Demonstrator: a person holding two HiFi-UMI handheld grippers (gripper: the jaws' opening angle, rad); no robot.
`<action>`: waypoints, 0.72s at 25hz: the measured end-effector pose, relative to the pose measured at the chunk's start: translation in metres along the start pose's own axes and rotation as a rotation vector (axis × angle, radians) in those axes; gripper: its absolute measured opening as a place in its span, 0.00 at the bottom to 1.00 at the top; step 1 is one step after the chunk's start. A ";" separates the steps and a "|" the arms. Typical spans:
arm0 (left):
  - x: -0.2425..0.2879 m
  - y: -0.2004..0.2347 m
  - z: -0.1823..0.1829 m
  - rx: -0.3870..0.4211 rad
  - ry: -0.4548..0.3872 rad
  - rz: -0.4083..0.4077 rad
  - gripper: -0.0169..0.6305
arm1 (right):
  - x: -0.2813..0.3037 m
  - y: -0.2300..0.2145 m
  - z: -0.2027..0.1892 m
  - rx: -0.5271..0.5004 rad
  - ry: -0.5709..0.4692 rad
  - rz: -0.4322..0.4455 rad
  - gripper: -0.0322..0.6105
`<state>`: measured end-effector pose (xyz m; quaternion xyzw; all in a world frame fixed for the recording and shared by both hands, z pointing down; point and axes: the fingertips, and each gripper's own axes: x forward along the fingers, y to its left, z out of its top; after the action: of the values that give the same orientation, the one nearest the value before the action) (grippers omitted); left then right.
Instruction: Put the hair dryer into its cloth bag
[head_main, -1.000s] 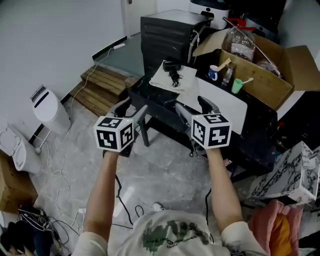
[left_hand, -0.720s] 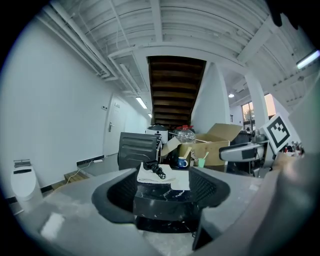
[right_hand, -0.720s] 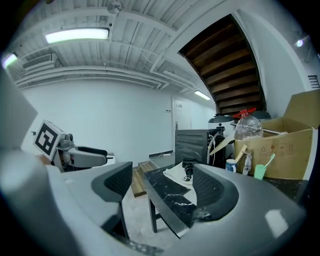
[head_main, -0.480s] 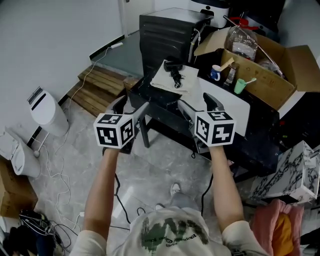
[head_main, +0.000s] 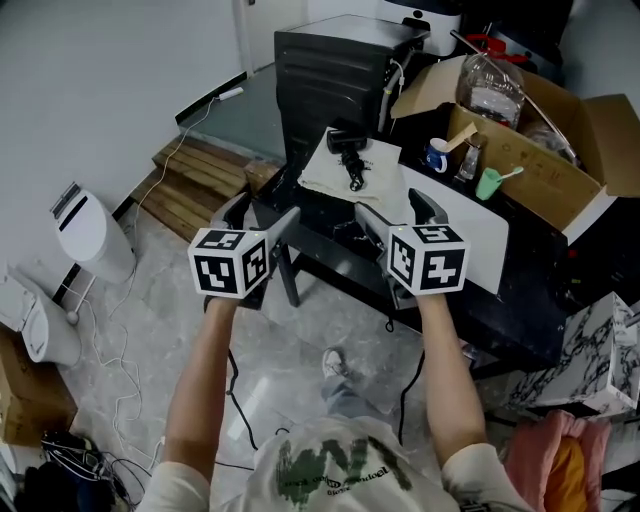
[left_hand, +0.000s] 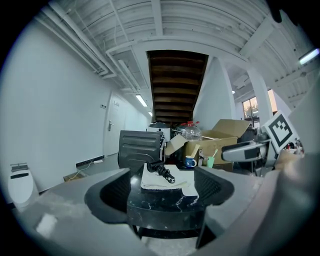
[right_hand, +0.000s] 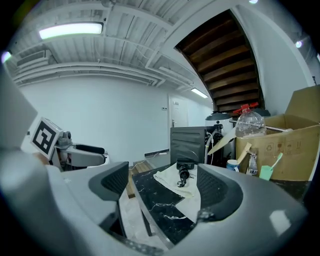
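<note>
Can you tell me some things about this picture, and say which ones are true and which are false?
1. The hair dryer lies on the cloth bag. True.
2. The cloth bag is on the floor. False: it is on the black table.
3. The right gripper holds the hair dryer. False: its jaws are opening, with nothing between them.
4. A blue mug stands near the cardboard box. True.

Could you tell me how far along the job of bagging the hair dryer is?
Nothing looks done yet: the hair dryer lies on top of its cloth bag on the black table, not inside. In hand: nothing; the left gripper and right gripper are short of the dryer, jaws opening, empty. Left: grasping, opening the bag, inserting.
</note>
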<state>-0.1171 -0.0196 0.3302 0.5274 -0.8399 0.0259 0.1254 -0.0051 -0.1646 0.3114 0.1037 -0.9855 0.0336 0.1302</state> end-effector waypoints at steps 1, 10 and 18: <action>0.008 0.004 0.001 -0.002 0.002 0.000 0.64 | 0.008 -0.003 0.000 0.000 0.005 0.000 0.70; 0.095 0.035 0.016 0.001 0.031 -0.007 0.64 | 0.087 -0.049 0.005 0.013 0.061 -0.002 0.70; 0.170 0.055 0.037 0.027 0.048 -0.007 0.64 | 0.156 -0.087 0.013 0.040 0.086 0.021 0.70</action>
<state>-0.2435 -0.1516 0.3396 0.5313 -0.8343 0.0495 0.1383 -0.1371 -0.2809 0.3436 0.0945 -0.9791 0.0592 0.1700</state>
